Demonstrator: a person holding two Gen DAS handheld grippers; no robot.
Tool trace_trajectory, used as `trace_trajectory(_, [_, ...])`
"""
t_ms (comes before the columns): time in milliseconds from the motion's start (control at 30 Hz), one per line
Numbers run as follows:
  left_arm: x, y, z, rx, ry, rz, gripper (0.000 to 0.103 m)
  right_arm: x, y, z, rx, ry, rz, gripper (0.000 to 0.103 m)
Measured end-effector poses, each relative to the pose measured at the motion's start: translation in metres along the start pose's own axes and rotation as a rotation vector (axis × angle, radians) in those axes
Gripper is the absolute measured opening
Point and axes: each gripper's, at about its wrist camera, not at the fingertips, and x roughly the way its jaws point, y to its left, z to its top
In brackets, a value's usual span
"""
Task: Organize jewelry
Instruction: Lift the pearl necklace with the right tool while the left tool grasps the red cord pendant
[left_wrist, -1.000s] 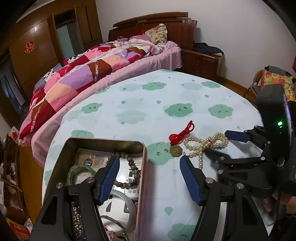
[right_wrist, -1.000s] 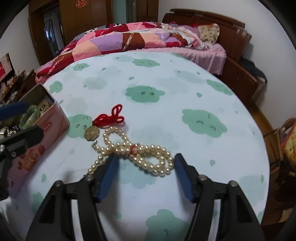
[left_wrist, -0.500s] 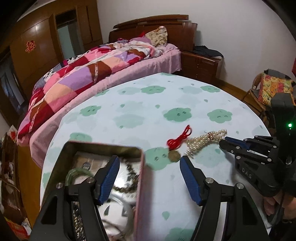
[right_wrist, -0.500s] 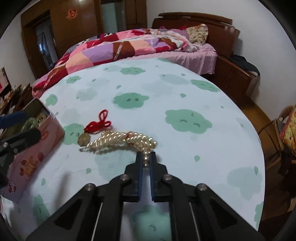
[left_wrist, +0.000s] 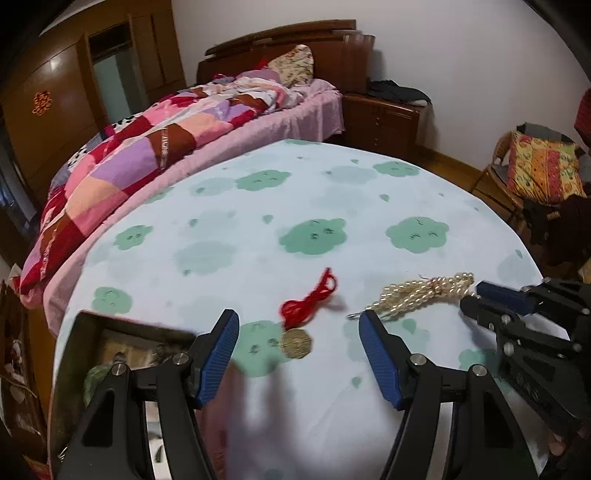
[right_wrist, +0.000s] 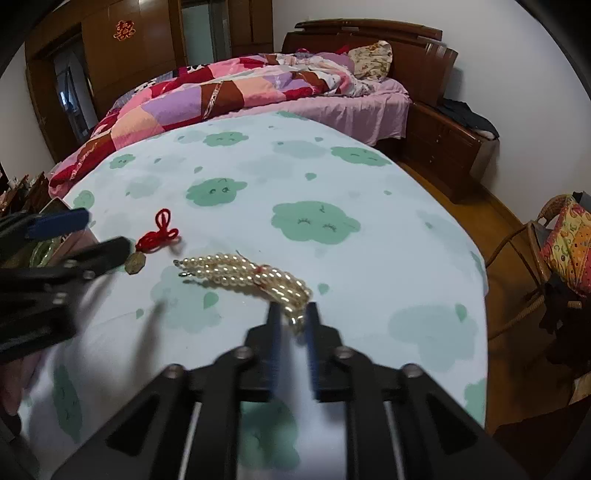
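At the left edge of the worktop (left_wrist: 229, 206), which wears a pale cloth printed with green clouds, an open tin box (left_wrist: 122, 343) shows blurred contents, a green bangle (left_wrist: 94, 376) among them. The left gripper (left_wrist: 299, 354) hovers just right of the tin with its fingers (left_wrist: 218, 350) spread wide and nothing between them. Right of the tin and between those blue pads lies a brass coin pendant (left_wrist: 295, 343) on a knotted red cord (left_wrist: 310, 299), flat on the cloth. Further right of the tin, near the cord but apart from it, a pearl necklace (right_wrist: 247, 275) is bunched into a long bundle. Its right end lies between the fingers (right_wrist: 274, 343) of the right gripper (right_wrist: 293, 341), which stand narrow and have just been easing apart; blur hides whether the pads press on the pearls. The bundle's far end trails on the cloth toward the pendant. Well behind the tin stands a bed (right_wrist: 236, 92) with a patchwork quilt.
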Motion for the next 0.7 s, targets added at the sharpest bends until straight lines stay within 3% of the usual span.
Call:
trace_trajectory(67, [0.009, -0.006, 0.003, 0.007, 0.014, -0.002, 0.068, -0.005, -0.002, -0.002, 0.004, -0.025, -0.015, 0.050])
trace_trajectory(233, [0.021, -0.011, 0.011, 0.003, 0.006, 0.004, 0.068, -0.011, -0.007, -0.002, 0.012, -0.078, -0.049, 0.053])
trace_trajectory(300, [0.028, -0.010, 0.013, -0.005, 0.017, 0.006, 0.062, -0.011, -0.008, 0.002, 0.007, -0.087, -0.025, 0.054])
trace_trajectory(333, [0.033, -0.009, 0.014, -0.008, 0.032, -0.004, 0.043, -0.010, -0.006, 0.006, -0.010, -0.086, -0.011, 0.059])
trace_trajectory(367, [0.037, -0.009, 0.013, -0.006, 0.050, -0.017, 0.016, -0.008, -0.004, 0.007, -0.030, -0.084, -0.002, 0.065])
trace_trajectory(400, [0.040, -0.010, 0.012, -0.002, 0.068, -0.031, 0.007, -0.005, 0.001, 0.010, -0.066, -0.078, 0.015, 0.068])
trace_trajectory(433, [0.040, -0.009, 0.011, -0.004, 0.064, -0.038, 0.006, 0.002, 0.008, 0.013, -0.121, -0.053, 0.046, 0.071])
trace_trajectory(533, [0.032, -0.006, 0.008, -0.027, 0.055, -0.080, 0.000, 0.019, 0.025, 0.013, -0.227, -0.004, 0.028, 0.071])
trace_trajectory(633, [0.018, -0.001, 0.006, -0.039, 0.029, -0.096, 0.000, 0.031, 0.026, 0.012, -0.243, 0.024, 0.044, 0.063])
trace_trajectory(667, [0.012, 0.000, 0.005, -0.037, 0.019, -0.098, 0.000, 0.031, 0.024, 0.012, -0.229, 0.030, 0.056, 0.040])
trace_trajectory(700, [0.009, 0.001, 0.005, -0.036, 0.011, -0.102, 0.000, 0.032, 0.021, 0.012, -0.207, 0.038, 0.085, 0.032])
